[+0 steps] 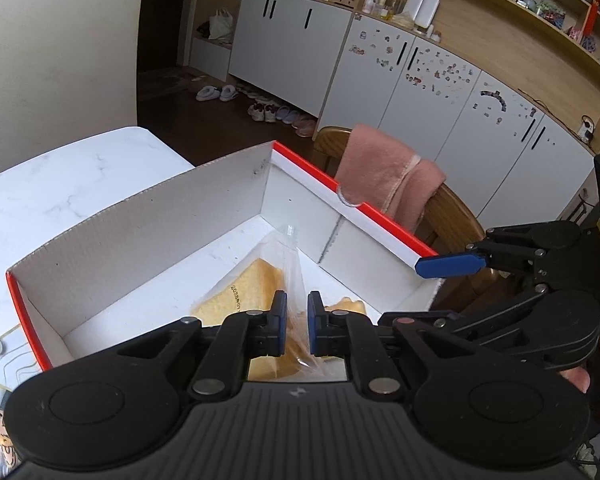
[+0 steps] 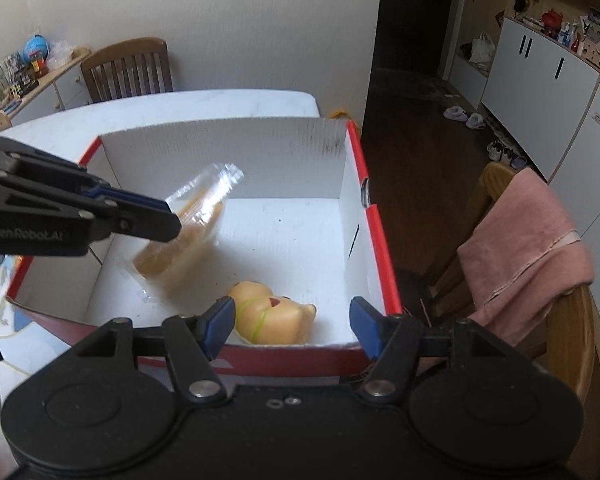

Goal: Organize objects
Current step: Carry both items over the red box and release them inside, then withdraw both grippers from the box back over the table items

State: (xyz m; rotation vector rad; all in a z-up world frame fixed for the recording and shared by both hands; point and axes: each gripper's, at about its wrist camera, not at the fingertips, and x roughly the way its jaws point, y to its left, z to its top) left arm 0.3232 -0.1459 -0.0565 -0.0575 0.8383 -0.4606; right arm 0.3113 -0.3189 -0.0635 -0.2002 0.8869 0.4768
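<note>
Bagged cake [image 2: 188, 228] pinched by left gripper [image 1: 297, 320] inside box [image 2: 228, 148], right gripper [image 2: 292, 326] agape above near rim

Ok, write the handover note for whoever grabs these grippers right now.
Left hand-held gripper: shut on the wrapped cake slice, holding it by its clear wrapper over the inside of the cardboard box.
Right hand-held gripper: open, empty, above the box's near edge.
Done: the yellow toy already lies on the box floor near the front wall.
Left: lower the cake slice into the box and let go. Nothing more to pack shows in these views.
</note>
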